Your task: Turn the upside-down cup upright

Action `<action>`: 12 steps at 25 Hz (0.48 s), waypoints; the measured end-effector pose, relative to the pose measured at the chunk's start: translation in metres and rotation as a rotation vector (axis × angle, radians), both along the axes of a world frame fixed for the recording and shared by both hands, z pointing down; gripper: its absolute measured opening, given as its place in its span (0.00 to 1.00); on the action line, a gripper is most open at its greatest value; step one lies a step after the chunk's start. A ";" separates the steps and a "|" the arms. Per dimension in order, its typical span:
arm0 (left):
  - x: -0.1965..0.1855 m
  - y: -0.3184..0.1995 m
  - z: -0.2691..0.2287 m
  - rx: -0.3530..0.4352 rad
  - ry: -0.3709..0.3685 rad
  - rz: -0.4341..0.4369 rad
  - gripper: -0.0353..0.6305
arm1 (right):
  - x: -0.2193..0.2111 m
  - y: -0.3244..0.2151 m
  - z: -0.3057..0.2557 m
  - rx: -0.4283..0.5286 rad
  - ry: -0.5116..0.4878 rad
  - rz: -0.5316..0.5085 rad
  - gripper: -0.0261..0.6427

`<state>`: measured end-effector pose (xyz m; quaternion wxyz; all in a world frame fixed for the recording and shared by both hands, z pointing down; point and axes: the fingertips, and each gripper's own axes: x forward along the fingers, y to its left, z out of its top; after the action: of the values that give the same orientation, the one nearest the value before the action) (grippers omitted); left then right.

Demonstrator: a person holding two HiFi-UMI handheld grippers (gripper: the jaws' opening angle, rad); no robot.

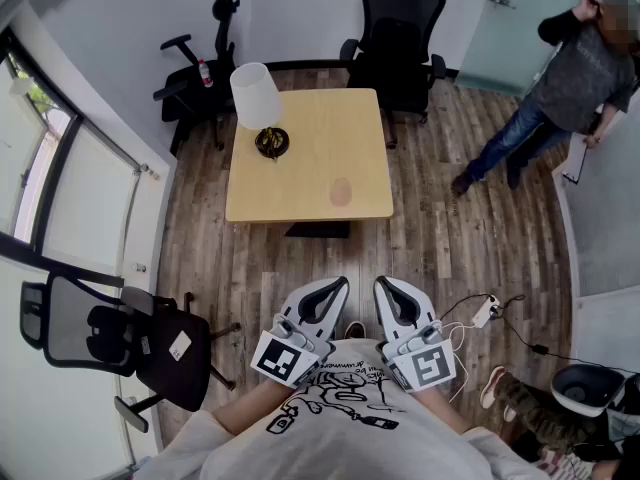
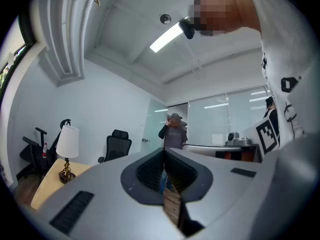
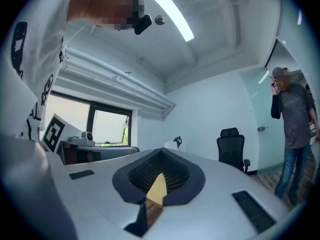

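Grey plastic jaws are pressed together on both tools, with nothing between them. Your left gripper [image 1: 337, 285] and right gripper [image 1: 386, 284] sit side by side at the bottom centre of the head view, tucked against your shirt [image 1: 340, 408] and pointing level toward the table. Each gripper view confirms it: the ribbed pads meet at the tip, and only a sliver of room shows through the slot behind them. That reads as a resting, ready posture, closed and parked near the body because there is nothing within reach to take hold of.

Beyond the tips lies a stretch of wood floor [image 1: 450, 248], and the table [image 1: 300, 183] stands well apart from you in the upper middle of the frame. The cup [image 1: 341, 190] is a faint, pale pinkish shape on the tabletop, toward its lower right. It stands alone on bare wood, so you probably have room to approach it from either side. It is too small and washed-out here to tell which way up it is.

The lamp [image 1: 256, 95] stands at the table's upper left corner, well clear of the cup and, I judge, unlikely to get in your way. Black office chairs [image 1: 398, 28] line the top of the frame, and a bystander [image 1: 560, 88] stands at the upper right, away from the table.

The task looks unstarted: you need to close the gap to the table first.
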<state>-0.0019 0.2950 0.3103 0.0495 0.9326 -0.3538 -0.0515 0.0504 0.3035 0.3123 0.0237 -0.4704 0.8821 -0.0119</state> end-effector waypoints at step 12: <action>0.022 0.000 0.003 -0.014 -0.004 -0.016 0.07 | 0.023 0.000 0.001 -0.011 -0.024 -0.018 0.08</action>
<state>0.0197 0.2949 0.3133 0.0547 0.9294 -0.3619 -0.0474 0.0732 0.3032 0.3137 0.0317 -0.4624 0.8858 -0.0228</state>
